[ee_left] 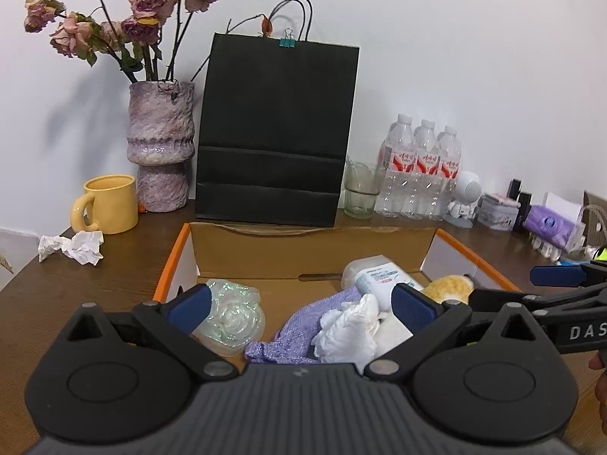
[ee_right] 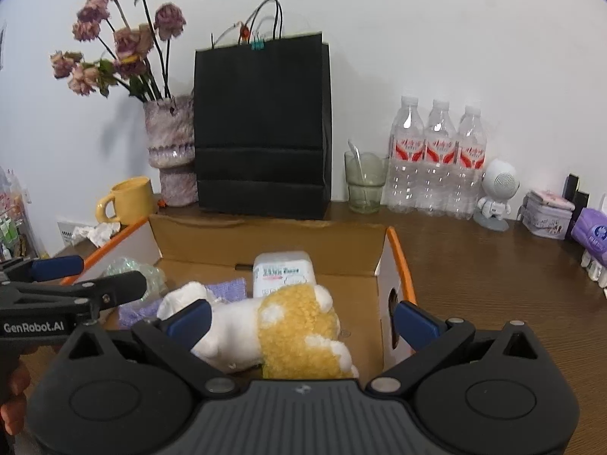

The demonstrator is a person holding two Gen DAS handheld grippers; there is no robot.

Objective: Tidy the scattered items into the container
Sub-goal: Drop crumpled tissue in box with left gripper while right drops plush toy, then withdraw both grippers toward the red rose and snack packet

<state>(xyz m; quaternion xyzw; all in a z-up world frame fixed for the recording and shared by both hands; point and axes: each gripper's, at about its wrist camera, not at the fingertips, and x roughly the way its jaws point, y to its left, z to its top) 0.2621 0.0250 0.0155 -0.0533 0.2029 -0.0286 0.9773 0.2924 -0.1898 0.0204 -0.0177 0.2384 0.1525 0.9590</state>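
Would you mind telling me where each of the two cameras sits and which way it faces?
Left wrist: on the open left gripper, above the cardboard box's near-left part, facing the black bag; the right gripper enters at right.
Right wrist: on the open right gripper, over the box's near-right part and the plush toy, facing the same wall; the left gripper and fingers show at left.
Shared: box, bag, vase, mug, bottles.
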